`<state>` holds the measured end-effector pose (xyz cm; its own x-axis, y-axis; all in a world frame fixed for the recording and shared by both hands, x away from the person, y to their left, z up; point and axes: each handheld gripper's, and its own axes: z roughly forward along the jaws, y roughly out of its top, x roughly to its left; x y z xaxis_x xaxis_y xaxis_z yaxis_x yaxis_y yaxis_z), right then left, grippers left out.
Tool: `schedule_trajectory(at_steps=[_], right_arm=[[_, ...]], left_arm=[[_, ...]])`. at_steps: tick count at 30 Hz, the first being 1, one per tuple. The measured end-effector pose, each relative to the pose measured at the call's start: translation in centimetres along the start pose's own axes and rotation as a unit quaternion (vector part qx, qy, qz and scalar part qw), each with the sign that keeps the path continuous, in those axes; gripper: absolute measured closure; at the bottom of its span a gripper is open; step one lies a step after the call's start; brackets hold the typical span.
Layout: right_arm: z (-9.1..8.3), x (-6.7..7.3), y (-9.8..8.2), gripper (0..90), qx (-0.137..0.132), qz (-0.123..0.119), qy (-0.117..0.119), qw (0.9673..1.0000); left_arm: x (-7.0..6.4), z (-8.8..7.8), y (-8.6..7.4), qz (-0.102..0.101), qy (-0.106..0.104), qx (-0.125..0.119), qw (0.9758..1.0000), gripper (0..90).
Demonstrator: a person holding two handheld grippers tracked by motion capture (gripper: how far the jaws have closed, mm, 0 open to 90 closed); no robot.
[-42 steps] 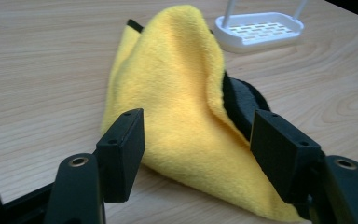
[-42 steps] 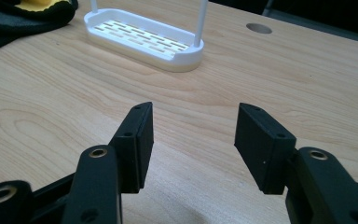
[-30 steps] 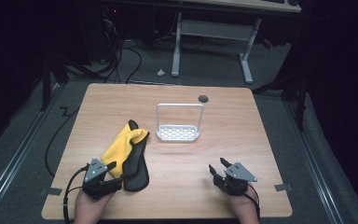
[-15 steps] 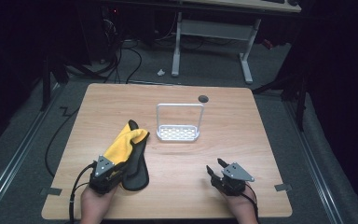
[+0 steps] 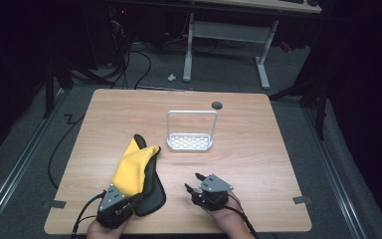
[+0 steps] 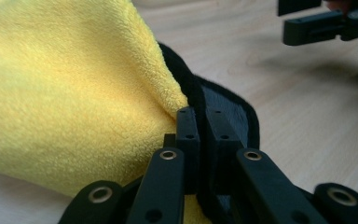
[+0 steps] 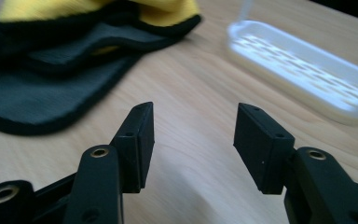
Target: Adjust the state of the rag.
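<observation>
A yellow cloth (image 5: 132, 167) with a black backing (image 5: 151, 191) lies bunched at the front left of the wooden table (image 5: 258, 149). My left gripper (image 5: 129, 203) is at the cloth's near end. In the left gripper view its jaws (image 6: 203, 126) are shut on the black edge (image 6: 235, 109), with the yellow pile (image 6: 74, 93) to their left. My right gripper (image 5: 191, 181) rests low on the table just right of the cloth. It stands open (image 7: 193, 126) over bare wood, pointing at the black cloth (image 7: 42, 88).
A white perforated tray (image 5: 190, 142) with a tall wire handle stands mid-table behind the cloth, and appears as the tray (image 7: 307, 70) in the right gripper view. A dark round hole (image 5: 217, 105) sits near the far edge. The right gripper (image 6: 326, 23) shows in the left gripper view.
My right gripper has slid left toward the cloth. My left gripper has shifted slightly right and nearer at the cloth's near end.
</observation>
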<state>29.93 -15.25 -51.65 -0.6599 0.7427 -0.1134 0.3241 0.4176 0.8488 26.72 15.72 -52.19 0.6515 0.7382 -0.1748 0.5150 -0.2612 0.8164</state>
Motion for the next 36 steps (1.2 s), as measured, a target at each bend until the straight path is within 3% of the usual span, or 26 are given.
schedule_trajectory(at_steps=[3,4,6,7,12,14,17,20,22,23,26,27,31,36], right_arm=[[0.9,1.1,0.5,50.5,0.011,-0.004,0.022,0.9997],[1.9,2.3,1.0,52.0,0.024,-0.016,0.041,0.9987],[2.2,2.7,1.1,52.6,0.026,-0.019,0.049,0.9983],[2.9,3.7,1.5,54.3,0.040,-0.024,0.074,0.9962],[4.0,5.3,1.9,58.0,0.063,-0.027,0.107,0.9919],[4.1,5.5,2.0,58.8,0.070,-0.030,0.109,0.9912],[4.6,5.7,1.9,63.1,0.091,-0.035,0.108,0.9893],[4.6,5.8,1.9,68.5,0.091,-0.034,0.112,0.9889],[4.6,5.9,1.9,77.6,0.092,-0.036,0.120,0.9879],[4.5,6.1,1.9,82.6,0.092,-0.050,0.118,0.9875],[4.3,6.2,1.8,84.4,0.092,-0.054,0.116,0.9875],[4.1,6.3,1.7,84.9,0.092,-0.063,0.112,0.9874],[3.5,6.3,1.4,85.0,0.092,-0.062,0.107,0.9881],[2.5,5.9,0.8,84.8,0.094,-0.058,0.100,0.9888]], left_arm=[[-0.4,0.3,-0.4,0.007,-0.001,0.008,0.9999,84.7],[-0.6,0.3,-0.6,0.008,-0.003,0.013,0.9999,84.1],[-0.8,0.3,-0.7,0.011,-0.002,0.015,0.9998,83.9],[-0.8,0.3,-0.8,0.011,-0.001,0.014,0.9998,82.9],[-0.6,0.2,-1.1,0.006,0.000,0.020,0.9998,79.3],[-0.5,0.1,-1.1,0.006,0.001,0.020,0.9998,77.8],[-0.5,-0.1,-0.9,0.004,-0.001,0.011,0.9999,67.0],[-0.6,-0.4,-0.5,0.014,0.004,0.005,0.9999,60.2],[-0.7,-0.8,0.0,0.021,0.002,-0.003,0.9998,57.6],[-0.6,-0.9,0.1,0.025,0.003,-0.005,0.9997,54.1],[-0.2,-1.1,0.8,0.024,0.005,-0.015,0.9996,50.6],[-0.1,-1.1,1.1,0.023,0.007,-0.020,0.9995,47.8],[0.6,-0.6,2.8,0.028,0.008,-0.025,0.9993,43.5],[1.4,1.9,6.0,0.031,0.007,-0.012,0.9994,38.8]])
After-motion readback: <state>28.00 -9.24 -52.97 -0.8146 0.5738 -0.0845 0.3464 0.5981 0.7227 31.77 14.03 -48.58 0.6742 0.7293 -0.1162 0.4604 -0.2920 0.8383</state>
